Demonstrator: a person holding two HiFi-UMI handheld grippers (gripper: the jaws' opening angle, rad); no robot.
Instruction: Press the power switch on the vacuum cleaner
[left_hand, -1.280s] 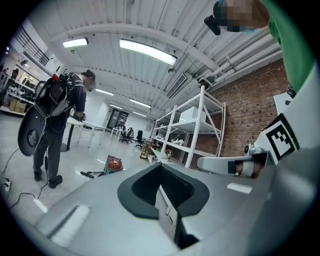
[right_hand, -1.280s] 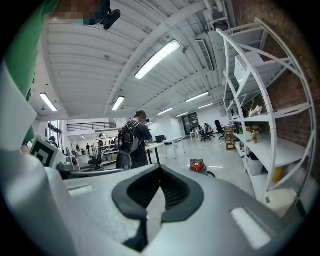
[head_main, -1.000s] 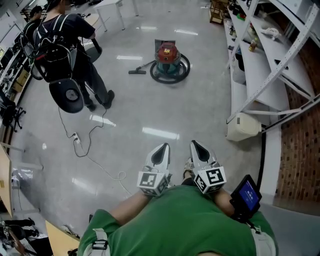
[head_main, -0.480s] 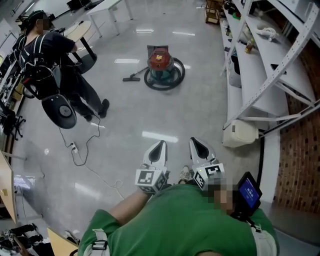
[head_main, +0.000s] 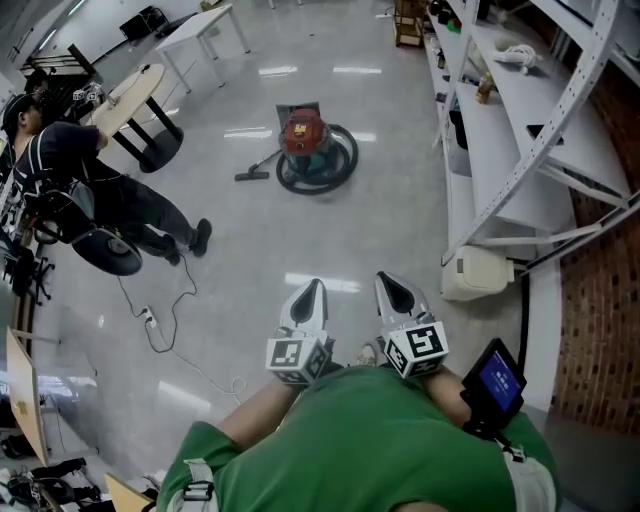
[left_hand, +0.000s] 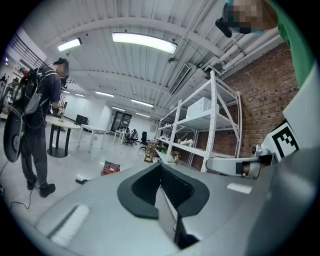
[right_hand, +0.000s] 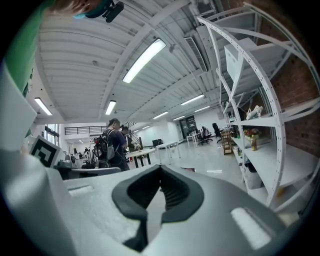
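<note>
The vacuum cleaner (head_main: 305, 135) is a red-topped, teal canister on the grey floor, with its black hose coiled round it and a floor nozzle (head_main: 250, 175) to its left. It stands far ahead of both grippers. My left gripper (head_main: 308, 295) and right gripper (head_main: 392, 288) are held side by side close to my body, pointing at the vacuum, both shut on nothing. The left gripper view shows the vacuum (left_hand: 111, 168) small and distant, left of the left gripper (left_hand: 161, 166). In the right gripper view the right gripper (right_hand: 160, 169) points down the hall.
A person with a backpack (head_main: 90, 200) leans at the left beside a round table (head_main: 130, 95). A cable and power strip (head_main: 150, 320) lie on the floor below them. White shelving (head_main: 500, 150) lines the right, with a white box (head_main: 480, 275) at its foot.
The vacuum has slid left and slightly down in the head view. The person at the left has shifted further left and bent over. Both grippers stay shut near my body.
</note>
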